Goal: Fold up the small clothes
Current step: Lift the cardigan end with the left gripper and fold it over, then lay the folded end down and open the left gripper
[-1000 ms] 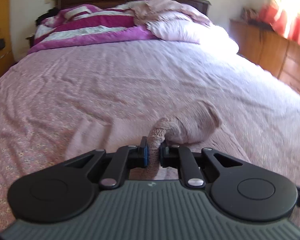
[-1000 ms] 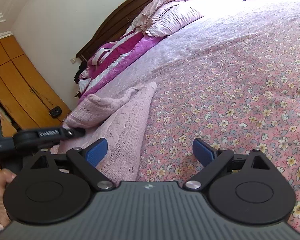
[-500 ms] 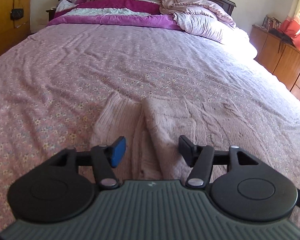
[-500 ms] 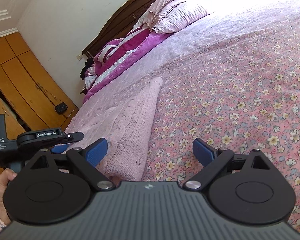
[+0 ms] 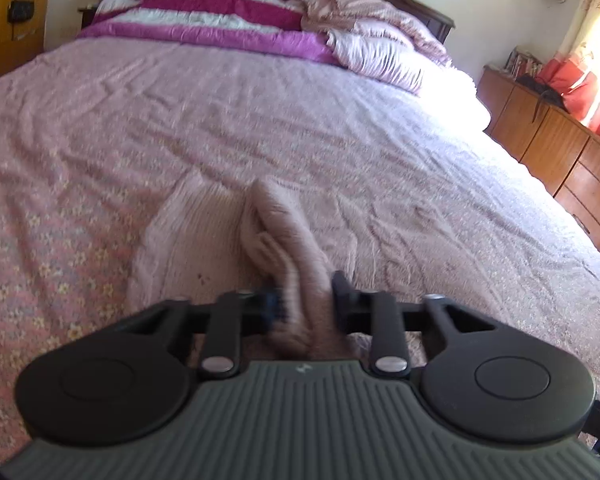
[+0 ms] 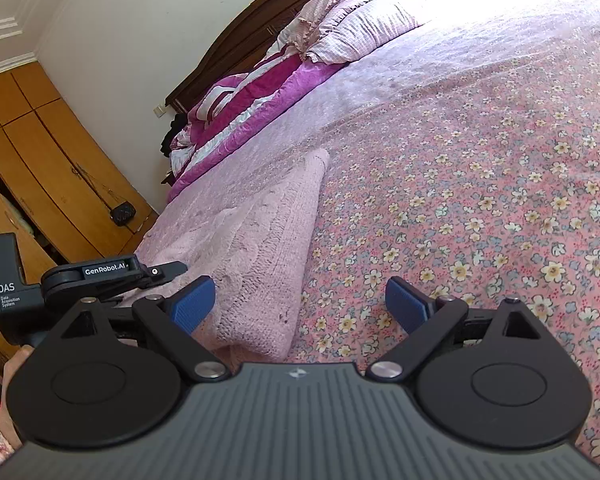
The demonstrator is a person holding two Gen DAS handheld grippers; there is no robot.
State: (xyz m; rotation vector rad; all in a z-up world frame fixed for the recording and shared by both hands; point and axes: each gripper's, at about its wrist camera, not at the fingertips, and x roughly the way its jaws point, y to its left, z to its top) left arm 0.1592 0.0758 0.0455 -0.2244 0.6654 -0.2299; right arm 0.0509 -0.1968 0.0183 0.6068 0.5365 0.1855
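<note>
— Left wrist view?
— Left gripper, jaws just closing, pinched on a raised fold of the pink knit garment; rest of garment flat on the floral bedspread. Picture blurred.
— Right wrist view?
— Right gripper wide open, empty, over garment edge and bedspread. Left gripper seen side-on at left; pinched fold hidden here. Wardrobe visible only here.

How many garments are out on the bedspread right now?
1: a pink knitted sweater lying near the bed's near edge, with a bunched fold of it pinched in the left gripper. Anything below the cameras' view may be hidden.
</note>
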